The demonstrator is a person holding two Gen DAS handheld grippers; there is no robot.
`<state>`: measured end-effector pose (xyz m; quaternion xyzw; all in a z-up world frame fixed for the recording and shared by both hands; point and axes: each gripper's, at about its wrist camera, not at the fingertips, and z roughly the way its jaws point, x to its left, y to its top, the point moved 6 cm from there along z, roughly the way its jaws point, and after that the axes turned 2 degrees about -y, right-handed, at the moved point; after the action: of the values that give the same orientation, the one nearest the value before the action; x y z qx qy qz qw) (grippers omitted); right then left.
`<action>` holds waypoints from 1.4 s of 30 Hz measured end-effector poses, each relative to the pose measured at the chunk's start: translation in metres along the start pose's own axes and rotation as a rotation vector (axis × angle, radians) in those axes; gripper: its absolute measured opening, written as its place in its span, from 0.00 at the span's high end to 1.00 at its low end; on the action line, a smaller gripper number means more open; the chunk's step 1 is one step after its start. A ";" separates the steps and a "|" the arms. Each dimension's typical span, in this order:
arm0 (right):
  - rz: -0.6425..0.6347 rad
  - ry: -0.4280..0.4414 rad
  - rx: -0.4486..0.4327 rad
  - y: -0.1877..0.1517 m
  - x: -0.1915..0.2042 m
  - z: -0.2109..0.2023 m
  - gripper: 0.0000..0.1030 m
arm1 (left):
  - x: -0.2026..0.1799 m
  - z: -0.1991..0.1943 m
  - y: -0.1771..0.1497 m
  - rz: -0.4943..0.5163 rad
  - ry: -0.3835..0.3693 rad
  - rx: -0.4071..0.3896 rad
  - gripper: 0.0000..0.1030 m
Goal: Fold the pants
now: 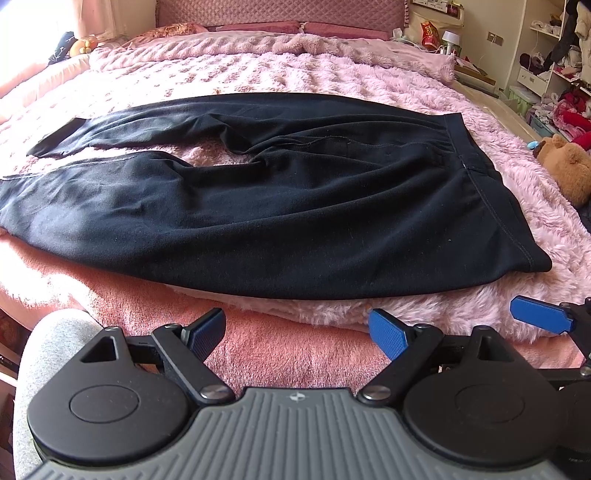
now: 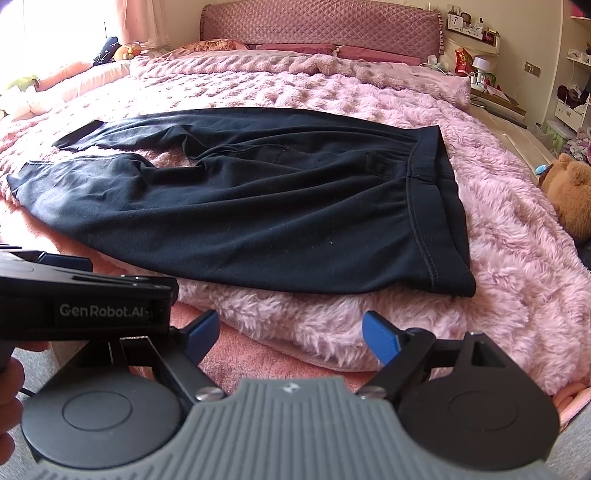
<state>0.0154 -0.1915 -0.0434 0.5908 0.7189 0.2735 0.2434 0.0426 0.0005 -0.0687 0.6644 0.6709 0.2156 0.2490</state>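
Note:
Black pants (image 1: 295, 206) lie flat on the pink fluffy blanket (image 1: 258, 70), waistband (image 1: 469, 155) to the right, both legs stretched to the left with a gap between them. They also show in the right wrist view (image 2: 258, 206). My left gripper (image 1: 297, 332) is open and empty, hovering short of the near edge of the pants. My right gripper (image 2: 290, 332) is open and empty, also short of the near edge, closer to the waistband (image 2: 432, 173). One right fingertip (image 1: 539, 314) shows at the right of the left wrist view. The left gripper's body (image 2: 74, 295) shows at the left of the right wrist view.
A brown teddy bear (image 1: 569, 166) lies on the bed to the right of the waistband. The padded headboard (image 2: 317, 29) and pillows stand at the far end. Cluttered shelves (image 1: 554, 66) and a nightstand stand at the right. The bed's front edge runs just below the grippers.

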 end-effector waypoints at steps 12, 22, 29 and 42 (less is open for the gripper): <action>-0.009 -0.015 -0.008 0.001 -0.001 0.000 0.22 | 0.003 0.001 0.000 -0.015 0.004 0.003 0.01; -0.002 -0.001 -0.020 0.003 0.000 0.000 0.22 | 0.007 0.000 0.002 -0.022 0.002 -0.003 0.01; 0.026 0.017 -0.085 0.010 -0.004 -0.007 0.21 | 0.050 -0.023 0.025 -0.175 -0.006 -0.092 0.02; 0.041 -0.022 -0.147 0.018 -0.017 0.001 0.21 | 0.298 -0.063 0.087 -0.411 0.155 -0.391 0.03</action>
<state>0.0318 -0.2055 -0.0315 0.5888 0.6820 0.3242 0.2884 0.0731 0.3030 0.0204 0.4354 0.7543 0.3359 0.3587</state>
